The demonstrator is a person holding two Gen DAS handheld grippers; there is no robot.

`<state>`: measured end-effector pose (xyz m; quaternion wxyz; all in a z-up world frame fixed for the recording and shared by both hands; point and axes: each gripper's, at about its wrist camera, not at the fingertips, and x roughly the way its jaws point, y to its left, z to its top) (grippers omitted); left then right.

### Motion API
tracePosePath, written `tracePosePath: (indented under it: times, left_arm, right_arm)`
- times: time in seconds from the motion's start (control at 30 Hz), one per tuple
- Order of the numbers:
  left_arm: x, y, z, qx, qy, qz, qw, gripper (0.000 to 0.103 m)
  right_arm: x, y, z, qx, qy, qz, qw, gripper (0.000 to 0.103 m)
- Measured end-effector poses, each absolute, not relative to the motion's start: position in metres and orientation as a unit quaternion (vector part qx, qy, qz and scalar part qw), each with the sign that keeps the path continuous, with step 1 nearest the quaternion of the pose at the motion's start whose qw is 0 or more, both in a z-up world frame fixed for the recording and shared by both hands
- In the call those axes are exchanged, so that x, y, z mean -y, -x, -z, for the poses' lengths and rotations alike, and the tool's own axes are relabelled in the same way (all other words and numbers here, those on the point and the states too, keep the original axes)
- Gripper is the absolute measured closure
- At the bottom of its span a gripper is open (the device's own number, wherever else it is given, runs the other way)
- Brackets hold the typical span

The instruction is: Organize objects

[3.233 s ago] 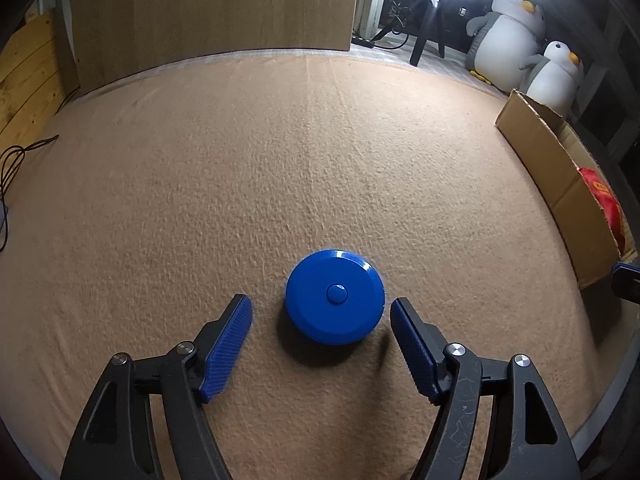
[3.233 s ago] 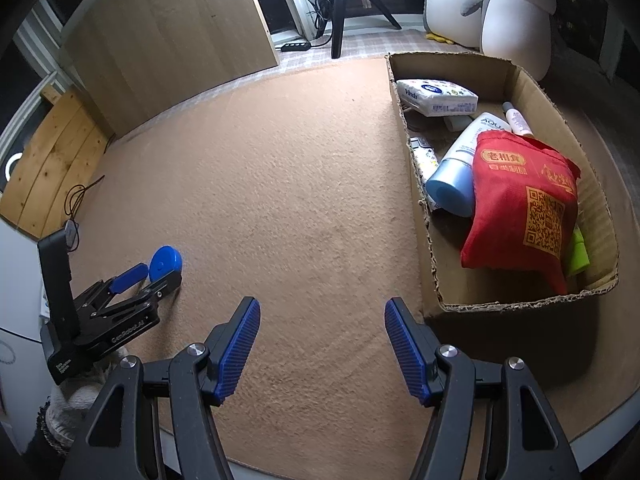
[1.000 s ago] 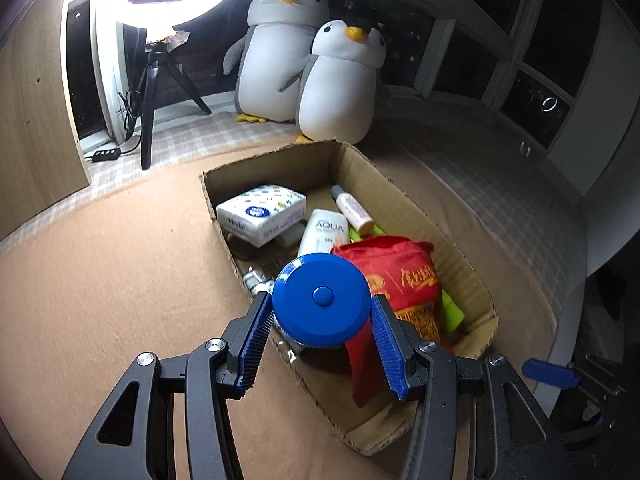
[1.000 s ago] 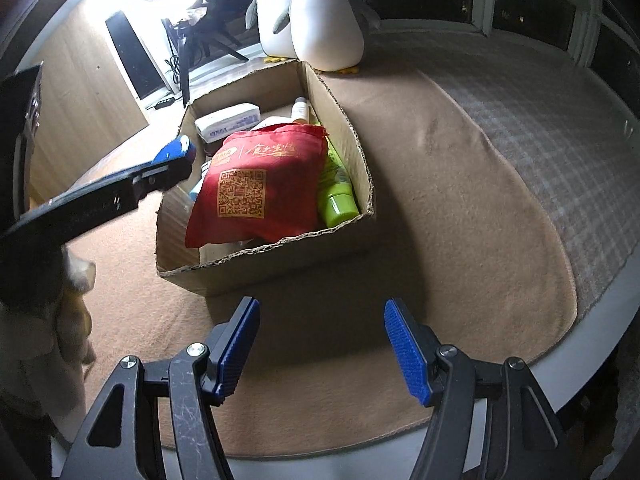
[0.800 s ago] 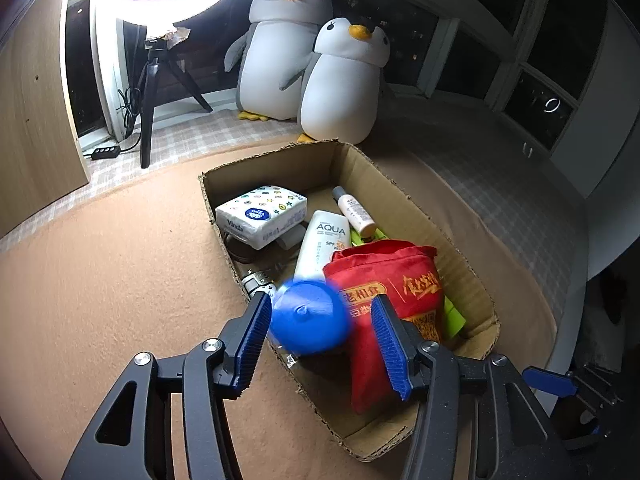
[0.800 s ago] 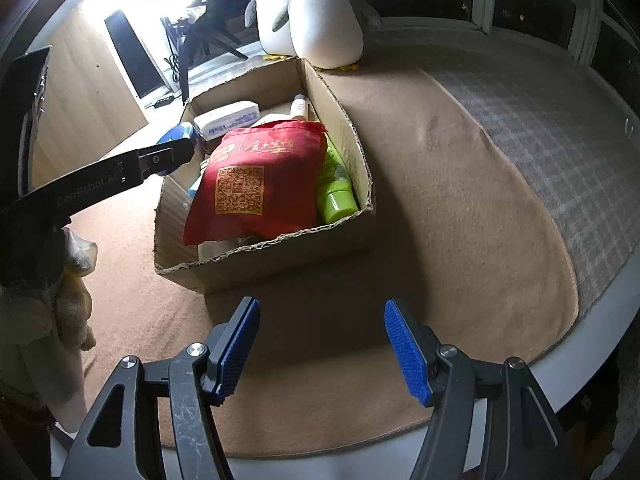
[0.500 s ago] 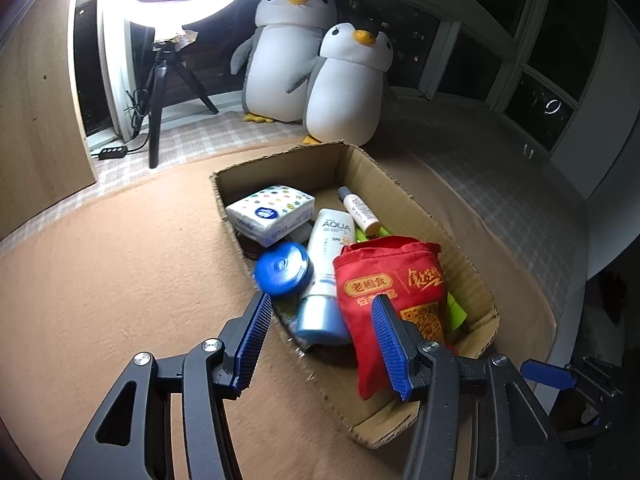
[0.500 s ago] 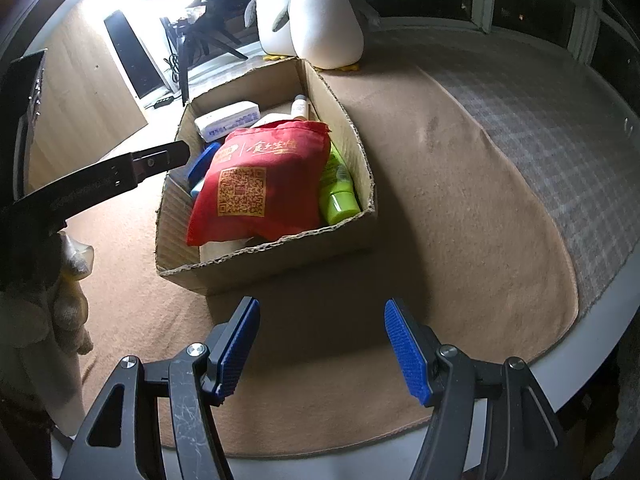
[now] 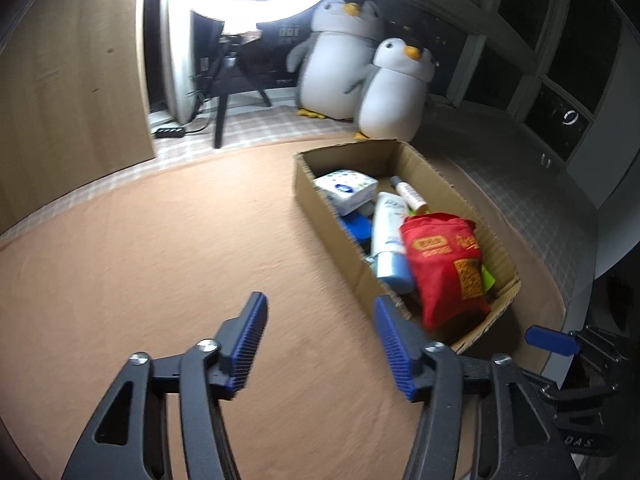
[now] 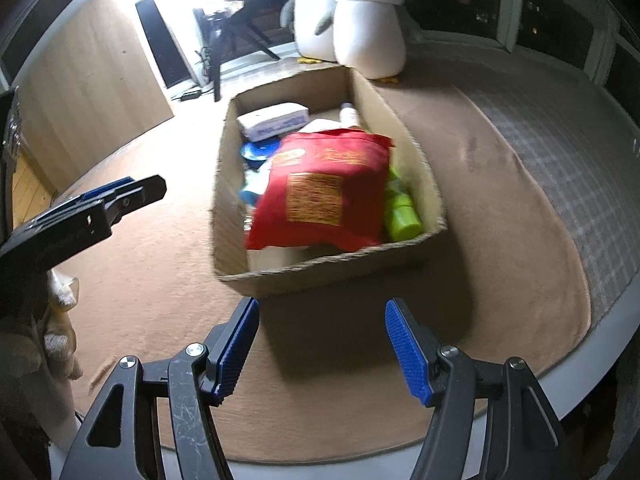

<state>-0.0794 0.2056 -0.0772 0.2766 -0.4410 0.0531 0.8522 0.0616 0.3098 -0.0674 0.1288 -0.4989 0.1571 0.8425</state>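
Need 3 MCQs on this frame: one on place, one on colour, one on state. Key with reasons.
1. Where is the blue round disc?
A. on the carpet
B. in the cardboard box
C. in the left gripper

2. What colour is the big pouch in the box?
A. red
B. green
C. white

3. How does the right gripper stand?
A. shut on the pouch
B. shut, empty
C. open, empty

Key:
1 B, the disc lies inside the box beside the white tissue pack.
2 A, the pouch is red with gold print.
3 C, its jaws are spread with only carpet between them.
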Motion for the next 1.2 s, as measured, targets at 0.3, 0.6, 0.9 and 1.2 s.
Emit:
tracePosePath:
  times: [0.3, 0.6, 0.9, 1.2]
  left_arm:
    - [-0.134, 0.062, 0.065, -0.029, 0.438, -0.867, 0.237, 0.027]
    - [-0.065, 0.045, 0.059, -0.013, 0.443, -0.877, 0.182, 0.020]
    - [0.000, 0.039, 0.071, 0.003, 0.463, -0.879, 0.116, 0.019]
    - [0.036, 0.030, 0.088, -0.002, 0.476, -0.876, 0.077, 0.019]
  right_arm:
    - [-0.256, -0.038, 0.058, -0.128, 0.493, -0.855, 0.099, 0.037]
    - [-0.203, -0.012, 0.056, -0.096, 0.495, -0.861, 0.064, 0.035]
    - [-0.156, 0.009, 0.055, -0.066, 0.492, -0.867, 0.036, 0.033]
    - [-0.118, 0.019, 0.060, -0.044, 0.494, -0.868, 0.025, 0.030]
